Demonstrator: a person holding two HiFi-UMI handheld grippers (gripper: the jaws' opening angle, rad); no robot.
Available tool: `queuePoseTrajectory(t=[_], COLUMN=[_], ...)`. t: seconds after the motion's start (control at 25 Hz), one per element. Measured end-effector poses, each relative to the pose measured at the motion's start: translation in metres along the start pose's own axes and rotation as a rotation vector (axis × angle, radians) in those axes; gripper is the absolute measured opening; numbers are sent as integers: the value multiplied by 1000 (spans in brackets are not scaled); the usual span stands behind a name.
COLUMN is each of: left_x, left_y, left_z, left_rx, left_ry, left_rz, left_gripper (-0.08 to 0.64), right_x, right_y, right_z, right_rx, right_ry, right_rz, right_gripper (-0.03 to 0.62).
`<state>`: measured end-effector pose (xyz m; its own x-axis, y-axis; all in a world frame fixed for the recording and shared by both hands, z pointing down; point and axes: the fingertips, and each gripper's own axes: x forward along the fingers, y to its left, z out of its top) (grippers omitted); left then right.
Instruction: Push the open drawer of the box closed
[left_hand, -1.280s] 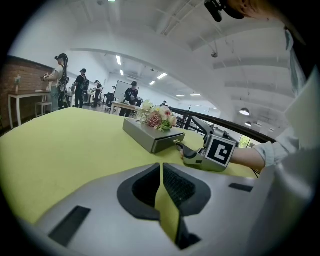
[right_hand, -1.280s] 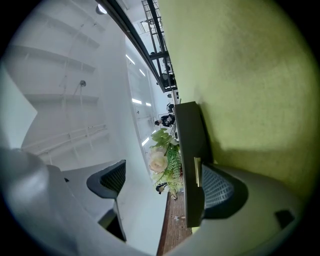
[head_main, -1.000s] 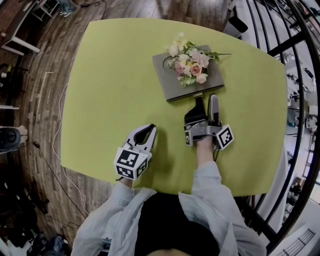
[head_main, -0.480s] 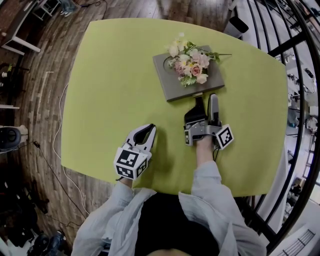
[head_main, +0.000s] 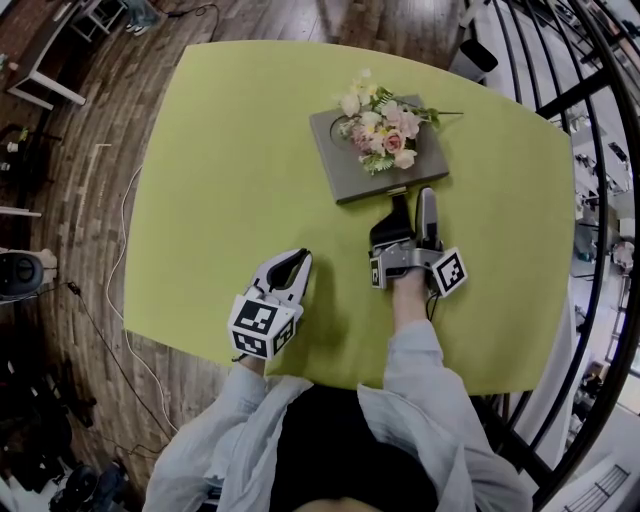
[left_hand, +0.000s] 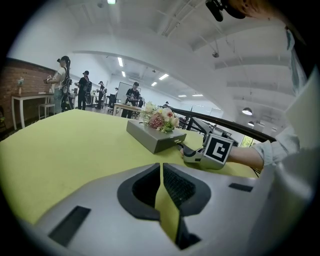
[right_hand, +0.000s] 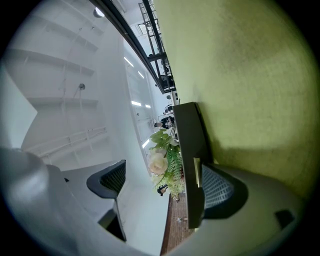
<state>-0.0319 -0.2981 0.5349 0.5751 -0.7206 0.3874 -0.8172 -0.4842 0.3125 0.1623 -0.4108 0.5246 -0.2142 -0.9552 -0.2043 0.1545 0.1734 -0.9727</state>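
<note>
So the whole thing comes down to where the box (head_main: 350, 170) sits relative to the right tongs (head_main: 413, 205): it's dead ahead of them, basically at the tips. Its drawer (right_hand: 190, 145) face runs crosswise to the way the tongs point, so a straight shove forward should go square into the front rather than skidding along it. In the right gripper view the jaws are spread wide with nothing pinched between them. One pad is right up against the little brass handle (right_hand: 197, 172), or just beside it (I can't honestly tell if it's touching yet), and the other jaw hangs free off to the side with the flowers (head_main: 380, 125) on top of the box showing in the gap. That view also has the counter (head_main: 220, 150) running up one edge, so I'd guess these tongs are rolled onto their side. I can't tell from these views how far the drawer sticks out, it looks pretty close to flush. The left tongs (head_main: 290, 262) are closed tip to tip and empty, parked low on the counter, with the box well ahead of them and off to their right — far enough that they're not really in play. Right side is clearly the nearer one, so that's the one I'd expect to do the pushing.
</note>
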Motion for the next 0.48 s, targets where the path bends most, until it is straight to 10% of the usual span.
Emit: queuePoseTrajectory(t=[0.48], left_x=[-3], left_y=[-2], left_z=[2], left_rx=[6], left_ry=[-5], left_rz=[7], left_gripper=[28], right_x=[0], right_y=[1], right_z=[2], right_rx=[14], right_ry=[0], right_rz=[11], right_gripper=[508])
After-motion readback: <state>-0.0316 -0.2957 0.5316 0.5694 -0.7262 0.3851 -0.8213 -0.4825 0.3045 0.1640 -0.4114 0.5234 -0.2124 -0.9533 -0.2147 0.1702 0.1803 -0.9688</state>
